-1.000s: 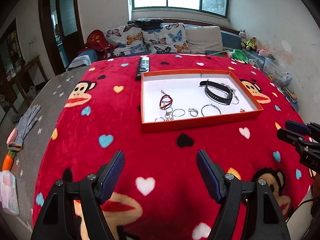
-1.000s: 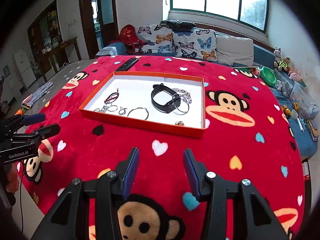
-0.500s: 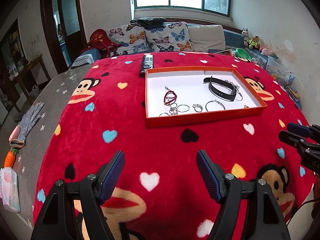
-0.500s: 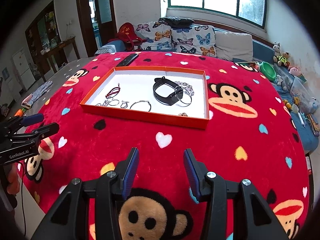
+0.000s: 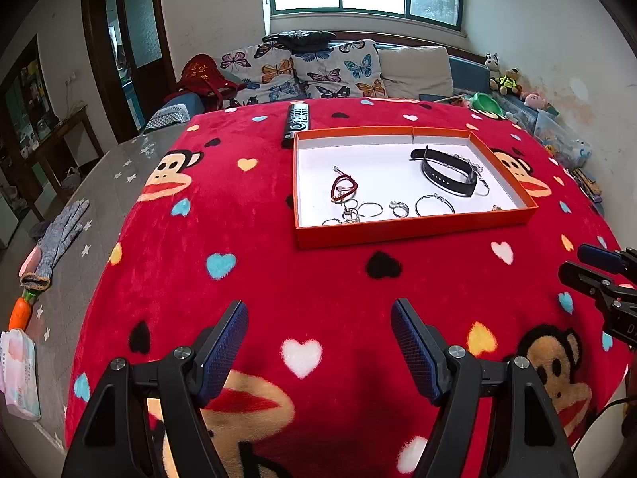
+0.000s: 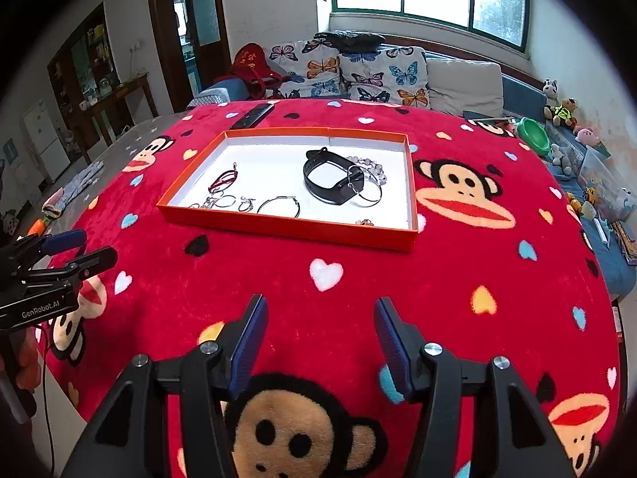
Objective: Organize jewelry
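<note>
An orange tray (image 5: 398, 233) (image 6: 286, 229) with a white floor lies on the red monkey blanket. It holds a black watch band (image 5: 448, 175) (image 6: 330, 179), a red cord bracelet (image 5: 343, 189) (image 6: 223, 181), silver hoops (image 5: 434, 204) (image 6: 278, 206), small rings (image 5: 399, 209) and a beaded bracelet (image 6: 370, 167). My left gripper (image 5: 318, 310) hovers open over the blanket, well short of the tray, nothing between its fingers. My right gripper (image 6: 320, 304) hangs beside it, its jaws opening with nothing between them. Each gripper shows at the edge of the other's view.
A black remote (image 5: 296, 119) (image 6: 253, 115) lies just behind the tray's far left corner. A grey glove (image 5: 59, 235), a carrot toy (image 5: 22, 310) and a tissue pack (image 5: 18, 374) lie on the grey cover at left. A sofa with butterfly cushions (image 5: 318, 67) stands behind.
The right gripper's jaws stand wider apart than before. The left gripper's jaws have not changed, and the jewelry lies as it did.
</note>
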`<state>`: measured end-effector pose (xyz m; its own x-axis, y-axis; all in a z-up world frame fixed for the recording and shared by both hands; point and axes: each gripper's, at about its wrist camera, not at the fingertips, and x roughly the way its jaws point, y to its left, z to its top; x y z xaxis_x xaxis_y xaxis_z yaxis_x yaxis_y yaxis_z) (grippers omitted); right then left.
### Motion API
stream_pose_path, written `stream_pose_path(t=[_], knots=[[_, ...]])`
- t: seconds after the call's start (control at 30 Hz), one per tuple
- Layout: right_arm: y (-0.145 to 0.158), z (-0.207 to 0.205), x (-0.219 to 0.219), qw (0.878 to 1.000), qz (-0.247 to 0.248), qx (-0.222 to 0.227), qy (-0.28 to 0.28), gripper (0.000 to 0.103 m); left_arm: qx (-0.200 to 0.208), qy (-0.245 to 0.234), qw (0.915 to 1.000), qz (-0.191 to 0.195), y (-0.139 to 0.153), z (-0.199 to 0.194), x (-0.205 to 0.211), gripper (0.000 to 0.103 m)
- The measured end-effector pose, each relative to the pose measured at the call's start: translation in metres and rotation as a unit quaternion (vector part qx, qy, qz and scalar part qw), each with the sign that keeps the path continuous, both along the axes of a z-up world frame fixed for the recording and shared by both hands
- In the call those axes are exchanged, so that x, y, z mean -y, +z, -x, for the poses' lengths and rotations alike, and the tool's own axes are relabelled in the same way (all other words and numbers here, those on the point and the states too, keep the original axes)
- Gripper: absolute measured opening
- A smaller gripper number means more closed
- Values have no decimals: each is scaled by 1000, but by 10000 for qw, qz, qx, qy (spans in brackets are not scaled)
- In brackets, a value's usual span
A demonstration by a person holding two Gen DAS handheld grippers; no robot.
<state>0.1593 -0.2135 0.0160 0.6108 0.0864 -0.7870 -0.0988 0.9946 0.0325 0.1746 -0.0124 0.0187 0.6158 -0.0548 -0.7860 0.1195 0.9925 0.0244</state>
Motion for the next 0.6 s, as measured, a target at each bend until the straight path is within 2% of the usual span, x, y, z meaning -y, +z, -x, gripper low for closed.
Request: stream_pose_path(t=[0.13,0.4,0.6], knots=[[-3,2,-1,10000,0,-16,-11,62,-16,-19,10000,-19,-2,1,1,79],[-8,3,-1,10000,-26,-64,-50,76,-50,-5,10000,-27,-5,1,1,79],[-9,3,-3,9999,6,-121,-21,77,-61,-12,10000,-54,-6,1,1,79]])
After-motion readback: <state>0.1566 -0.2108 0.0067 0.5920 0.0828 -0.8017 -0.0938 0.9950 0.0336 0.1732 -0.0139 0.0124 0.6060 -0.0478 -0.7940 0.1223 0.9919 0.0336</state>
